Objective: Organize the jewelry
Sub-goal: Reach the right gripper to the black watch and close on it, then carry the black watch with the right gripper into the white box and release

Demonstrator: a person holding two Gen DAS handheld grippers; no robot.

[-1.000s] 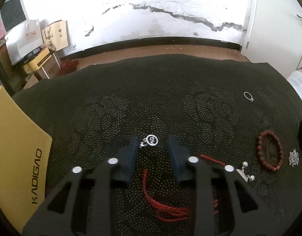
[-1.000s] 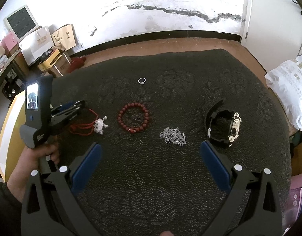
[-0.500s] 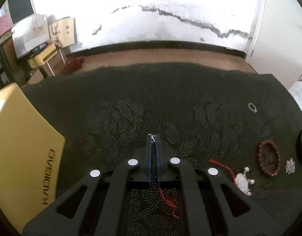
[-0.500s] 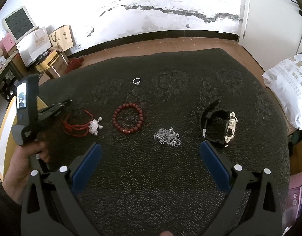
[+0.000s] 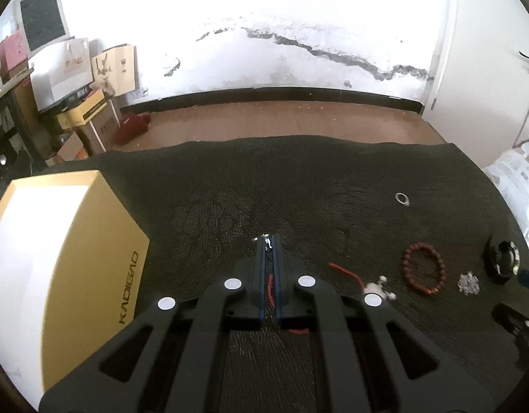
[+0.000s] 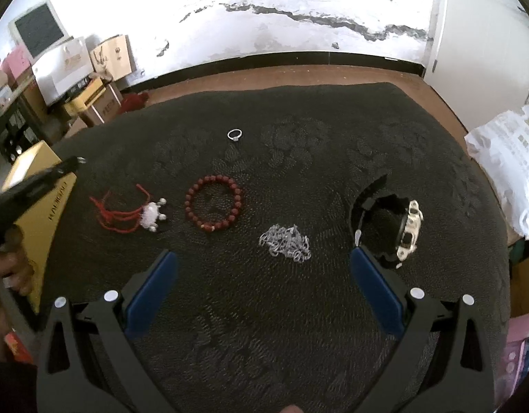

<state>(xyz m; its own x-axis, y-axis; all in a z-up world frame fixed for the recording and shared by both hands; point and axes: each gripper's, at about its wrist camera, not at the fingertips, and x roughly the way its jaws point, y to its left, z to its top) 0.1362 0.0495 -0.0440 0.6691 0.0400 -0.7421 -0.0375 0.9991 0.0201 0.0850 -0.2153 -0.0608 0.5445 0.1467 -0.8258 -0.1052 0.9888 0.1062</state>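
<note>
My left gripper [image 5: 268, 241] is shut on a small silver pendant [image 5: 263, 239] that pokes out at its tips, held above the dark cloth near the yellow box [image 5: 57, 241]. It also shows in the right wrist view [image 6: 79, 161]. On the cloth lie a red cord charm [image 6: 140, 211], a red bead bracelet [image 6: 214, 203], a silver chain pile [image 6: 286, 242], a silver ring [image 6: 234, 134] and a black watch [image 6: 388, 223]. My right gripper [image 6: 264, 285] is open and empty, above the cloth in front of the chain.
The yellow box marked KADIGAO [image 6: 40, 199] sits at the cloth's left edge. Cardboard boxes and a monitor [image 5: 44, 20] stand at the back left. A white bag [image 6: 508, 158] lies at the right edge. Wooden floor [image 5: 281, 120] lies beyond the cloth.
My left gripper closed on the silver pendant and lifted it up and left toward the yellow box. The right gripper stayed open and barely moved.
</note>
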